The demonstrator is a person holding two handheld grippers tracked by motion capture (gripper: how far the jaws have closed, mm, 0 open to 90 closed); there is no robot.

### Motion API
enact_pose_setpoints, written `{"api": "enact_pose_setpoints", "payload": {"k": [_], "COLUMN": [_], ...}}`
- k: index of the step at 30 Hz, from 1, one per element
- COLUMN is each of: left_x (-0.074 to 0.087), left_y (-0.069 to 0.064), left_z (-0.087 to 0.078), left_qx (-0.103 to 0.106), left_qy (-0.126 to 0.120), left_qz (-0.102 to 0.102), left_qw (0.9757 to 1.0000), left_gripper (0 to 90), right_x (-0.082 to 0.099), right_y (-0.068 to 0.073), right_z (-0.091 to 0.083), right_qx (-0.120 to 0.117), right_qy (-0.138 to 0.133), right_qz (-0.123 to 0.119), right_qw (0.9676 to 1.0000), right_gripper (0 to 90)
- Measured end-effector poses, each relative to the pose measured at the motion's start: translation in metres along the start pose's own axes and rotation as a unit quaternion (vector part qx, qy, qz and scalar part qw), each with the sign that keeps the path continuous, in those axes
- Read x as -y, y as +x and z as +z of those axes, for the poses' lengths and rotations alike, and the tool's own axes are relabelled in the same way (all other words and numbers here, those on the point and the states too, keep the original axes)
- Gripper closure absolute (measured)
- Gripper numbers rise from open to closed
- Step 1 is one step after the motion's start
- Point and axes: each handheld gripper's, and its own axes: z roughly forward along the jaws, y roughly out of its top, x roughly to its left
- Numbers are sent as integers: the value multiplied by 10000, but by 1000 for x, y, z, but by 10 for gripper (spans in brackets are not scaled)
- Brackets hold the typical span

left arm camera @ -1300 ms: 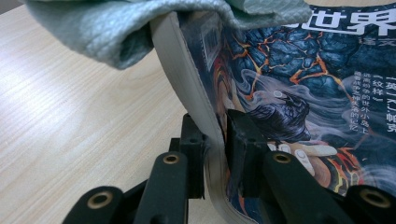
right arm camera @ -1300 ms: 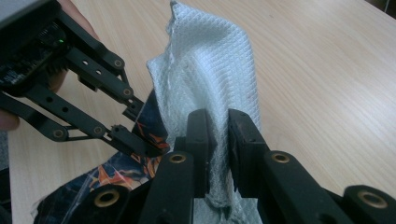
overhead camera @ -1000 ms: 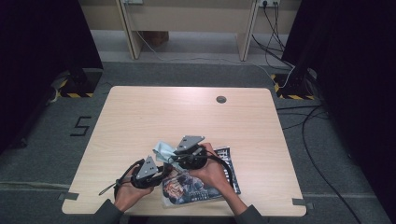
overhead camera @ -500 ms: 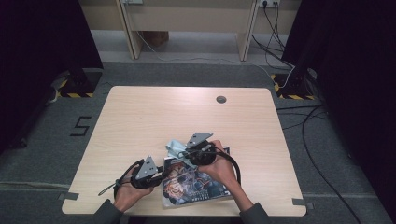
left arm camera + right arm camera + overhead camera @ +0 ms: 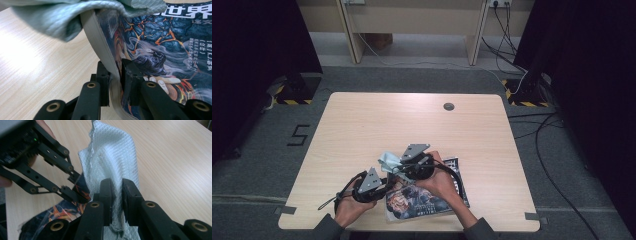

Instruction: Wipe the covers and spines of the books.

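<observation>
From the high view, both hands meet over a glossy magazine with a dark illustrated cover [image 5: 424, 202] at the near edge of the pale wooden table [image 5: 362, 125]. The left gripper view shows the left gripper [image 5: 115, 75] pinching the magazine's edge. The right gripper view shows the right gripper [image 5: 117, 192] clamped on a pale green quilted cloth [image 5: 112, 157], held above the magazine.

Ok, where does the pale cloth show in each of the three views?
High view: the cloth sits low of centre, just left of the right claw, above the magazine.
Left gripper view: it hangs across the top edge, over the magazine's spine.
Right gripper view: it rises up the middle, pinched between that claw's own jaws.
Shared landmark: the magazine's orange-and-blue cover.
</observation>
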Motion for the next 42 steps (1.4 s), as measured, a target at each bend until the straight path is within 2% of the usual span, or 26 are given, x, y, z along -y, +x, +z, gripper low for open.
{"api": "enact_pose_setpoints", "payload": {"k": [1, 2, 4, 5, 7, 8, 10, 11, 15, 18, 20, 26, 27, 31, 36, 38, 42], "left_x": [0, 0, 1, 1, 1, 2, 1, 1, 0, 0, 0, 0, 0, 0, 0, 0, -1], "left_y": [0, 0, 0, 0, 1, 1, 0, 0, -1, 0, 0, 0, 0, 0, -1, -1, -2], "left_z": [0, 0, 0, 0, 1, 1, 1, 1, -1, -1, -1, -1, -1, -1, -1, -1, -2], "left_qx": [1, -2, 0, 3, 8, 3, -12, -5, 0, 4, 5, -1, -5, -19, -39, -32, -25], "left_qy": [-2, 0, 12, 11, 22, 22, 24, 13, -13, 3, 5, -11, -17, -29, -20, -30, -40], "left_qz": [-5, -3, -8, -24, -58, -56, -33, -26, 10, 16, 8, 18, 18, 37, 48, 48, 87], "left_qw": [10000, 10000, 10000, 10000, 10000, 10000, 10000, 10000, 10000, 10000, 10000, 10000, 10000, 10000, 10000, 10000, 10000], "left_gripper": [767, 766, 765, 765, 761, 761, 760, 761, 762, 763, 763, 762, 762, 761, 761, 760, 761], "right_x": [-1, -3, -6, -7, -7, -7, -7, -6, -1, 8, 14, 29, 30, 26, 11, 6, 4], "right_y": [1, 1, 3, 5, 4, 5, 3, 3, -1, -7, -15, -32, -34, -28, -9, -6, -1], "right_z": [1, 2, 3, 4, 6, 6, 7, 6, 0, -4, -5, -9, -9, -9, -5, -3, -3], "right_qx": [-53, -77, -54, -54, -31, -42, -24, -16, 76, 155, 168, 326, 297, 305, 181, 140, 104], "right_qy": [-9, -51, -36, 4, 9, 37, 17, 43, 128, 209, 183, 288, 251, 236, 153, 85, 25], "right_qz": [16, -74, -140, -77, -157, -78, -197, -114, -144, -6, 13, 285, 340, 267, 138, -58, -58], "right_qw": [10000, 9999, 9999, 10000, 9999, 10000, 9998, 9999, 9998, 9997, 9997, 9986, 9987, 9989, 9996, 9998, 9999], "right_gripper": [796, 797, 797, 797, 798, 798, 798, 798, 798, 798, 798, 798, 798, 799, 797, 796, 796]}}
